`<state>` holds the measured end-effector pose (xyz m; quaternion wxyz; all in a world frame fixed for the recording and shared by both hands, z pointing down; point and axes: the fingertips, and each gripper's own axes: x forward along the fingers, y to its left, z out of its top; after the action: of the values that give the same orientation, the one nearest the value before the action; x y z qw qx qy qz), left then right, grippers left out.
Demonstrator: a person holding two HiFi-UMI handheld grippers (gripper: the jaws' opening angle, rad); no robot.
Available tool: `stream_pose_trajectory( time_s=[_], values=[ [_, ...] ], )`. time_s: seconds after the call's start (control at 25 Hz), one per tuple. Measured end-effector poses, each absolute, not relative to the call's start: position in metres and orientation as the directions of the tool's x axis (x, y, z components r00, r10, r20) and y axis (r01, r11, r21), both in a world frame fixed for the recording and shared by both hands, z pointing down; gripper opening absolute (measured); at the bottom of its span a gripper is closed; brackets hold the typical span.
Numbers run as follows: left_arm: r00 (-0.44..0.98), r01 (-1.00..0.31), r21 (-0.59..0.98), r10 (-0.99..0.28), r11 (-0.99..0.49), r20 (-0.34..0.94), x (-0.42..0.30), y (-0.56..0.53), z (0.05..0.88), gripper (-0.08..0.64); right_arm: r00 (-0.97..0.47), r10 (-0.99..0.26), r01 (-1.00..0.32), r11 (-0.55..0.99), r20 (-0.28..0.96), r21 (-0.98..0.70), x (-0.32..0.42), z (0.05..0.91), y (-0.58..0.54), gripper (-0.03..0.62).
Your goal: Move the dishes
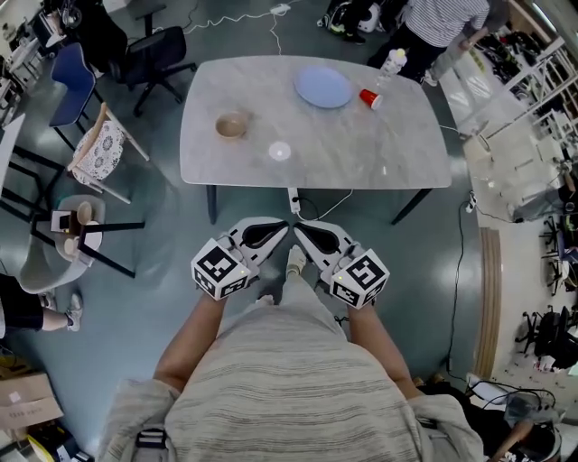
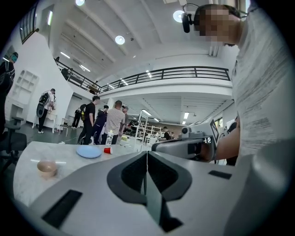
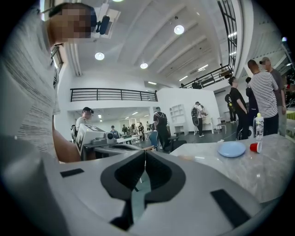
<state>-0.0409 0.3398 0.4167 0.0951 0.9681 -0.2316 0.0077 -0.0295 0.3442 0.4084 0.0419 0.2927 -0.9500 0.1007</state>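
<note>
A marble table (image 1: 361, 144) stands ahead of me. On it lie a light blue plate (image 1: 322, 87) at the far side, a small tan bowl (image 1: 232, 124) at the left and a red cup (image 1: 370, 97) tipped over beside the plate. The plate (image 2: 88, 151) and bowl (image 2: 47, 168) also show in the left gripper view, the plate (image 3: 232, 149) and cup (image 3: 253, 147) in the right gripper view. My left gripper (image 1: 285, 227) and right gripper (image 1: 296, 229) are held side by side near my body, short of the table, both shut with nothing in them.
A clear water bottle (image 1: 391, 62) stands at the table's far right edge. Office chairs (image 1: 149, 54) and a stool (image 1: 77, 226) stand on the left, a white rack (image 1: 519, 135) on the right. People stand beyond the table (image 1: 442, 23). A cable (image 1: 325, 207) runs under the table.
</note>
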Motion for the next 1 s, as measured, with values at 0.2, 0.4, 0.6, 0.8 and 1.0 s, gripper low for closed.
stream_pose_trajectory(
  time_s=[0.2, 0.4, 0.6, 0.8, 1.0],
  values=[
    [0.882, -0.47, 0.185, -0.465, -0.863, 0.071, -0.029, 0.291, 0.42, 0.02, -0.838, -0.527, -0.545, 0.818, 0.143, -0.182, -0.017, 0.412, 0.297, 0.02],
    [0.88, -0.475, 0.185, -0.47, -0.861, 0.07, -0.011, 0.241, 0.421, 0.02, -0.849, -0.507, -0.527, 0.829, 0.147, -0.187, -0.001, 0.414, 0.244, 0.02],
    [0.875, -0.484, 0.185, -0.479, -0.855, 0.075, 0.011, 0.191, 0.421, 0.021, -0.859, -0.491, -0.511, 0.839, 0.148, -0.186, 0.018, 0.412, 0.196, 0.02],
    [0.861, -0.508, 0.176, -0.503, -0.843, 0.074, 0.033, 0.149, 0.418, 0.021, -0.869, -0.474, -0.493, 0.853, 0.139, -0.17, 0.042, 0.407, 0.155, 0.02],
    [0.842, -0.538, 0.173, -0.533, -0.825, 0.077, 0.054, 0.121, 0.419, 0.021, -0.878, -0.455, -0.476, 0.863, 0.149, -0.168, 0.068, 0.408, 0.124, 0.02]
  ],
)
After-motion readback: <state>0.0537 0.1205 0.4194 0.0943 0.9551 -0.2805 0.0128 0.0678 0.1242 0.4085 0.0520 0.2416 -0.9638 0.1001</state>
